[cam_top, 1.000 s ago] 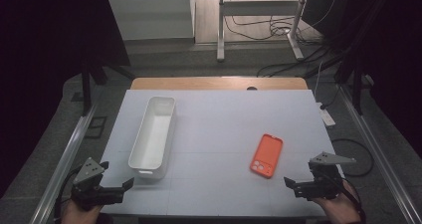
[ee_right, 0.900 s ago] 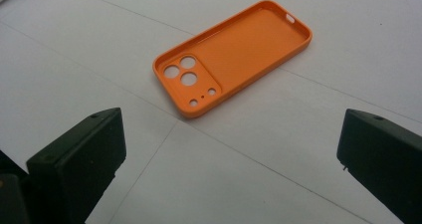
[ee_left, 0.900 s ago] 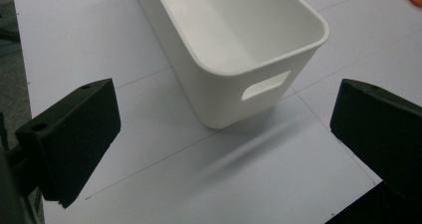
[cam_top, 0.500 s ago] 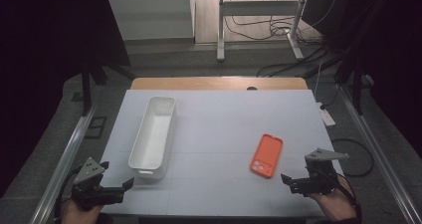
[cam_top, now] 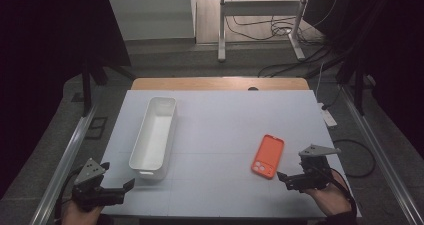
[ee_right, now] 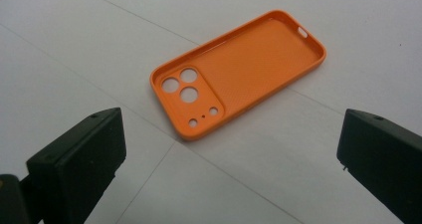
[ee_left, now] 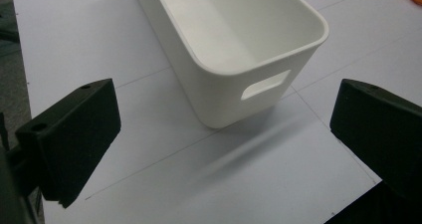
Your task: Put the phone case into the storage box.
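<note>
Hovering at the near edge of the table, both grippers wait with jaws spread wide and nothing in them: the left gripper faces the near end of the white bin, the right gripper sits just short of the orange case. That case lies flat, hollow side up, well apart from the empty bin, so by my read nothing's been picked up or placed yet and a likely grab-and-drop is all still ahead.
</note>
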Demonstrator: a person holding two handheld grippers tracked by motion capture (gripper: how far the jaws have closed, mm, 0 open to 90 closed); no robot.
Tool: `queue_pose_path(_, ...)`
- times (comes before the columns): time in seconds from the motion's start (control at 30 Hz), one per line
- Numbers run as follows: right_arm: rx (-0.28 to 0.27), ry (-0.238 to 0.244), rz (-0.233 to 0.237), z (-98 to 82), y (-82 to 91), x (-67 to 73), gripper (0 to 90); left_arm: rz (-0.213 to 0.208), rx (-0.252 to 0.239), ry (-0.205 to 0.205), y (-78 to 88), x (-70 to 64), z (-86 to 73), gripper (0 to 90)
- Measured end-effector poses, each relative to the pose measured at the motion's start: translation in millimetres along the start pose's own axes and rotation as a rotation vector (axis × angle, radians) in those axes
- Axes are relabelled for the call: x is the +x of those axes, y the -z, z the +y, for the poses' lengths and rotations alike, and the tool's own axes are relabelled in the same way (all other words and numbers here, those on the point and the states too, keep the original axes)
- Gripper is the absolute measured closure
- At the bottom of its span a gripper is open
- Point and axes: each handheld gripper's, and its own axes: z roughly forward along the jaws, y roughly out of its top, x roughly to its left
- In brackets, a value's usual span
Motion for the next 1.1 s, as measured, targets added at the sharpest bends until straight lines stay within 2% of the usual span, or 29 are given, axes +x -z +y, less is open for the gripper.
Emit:
queue_pose_path(0.33,-0.009,0.006,-0.004,8.2,-8.4,0.3,0.0,0.000,0.003,-0.004,-0.4,-0.7,0.1,0.5)
queue_pose_path(0.6,-0.019,-0.012,0.016,17.0,-15.5,-0.3,0.0,0.000,0.004,-0.008,-0.6,-0.9,0.2,0.6)
queue_pose_path(1.1,-0.009,0.009,0.006,31.2,-27.0,-2.6,0.0,0.000,0.008,-0.013,-0.8,-1.4,0.4,0.7)
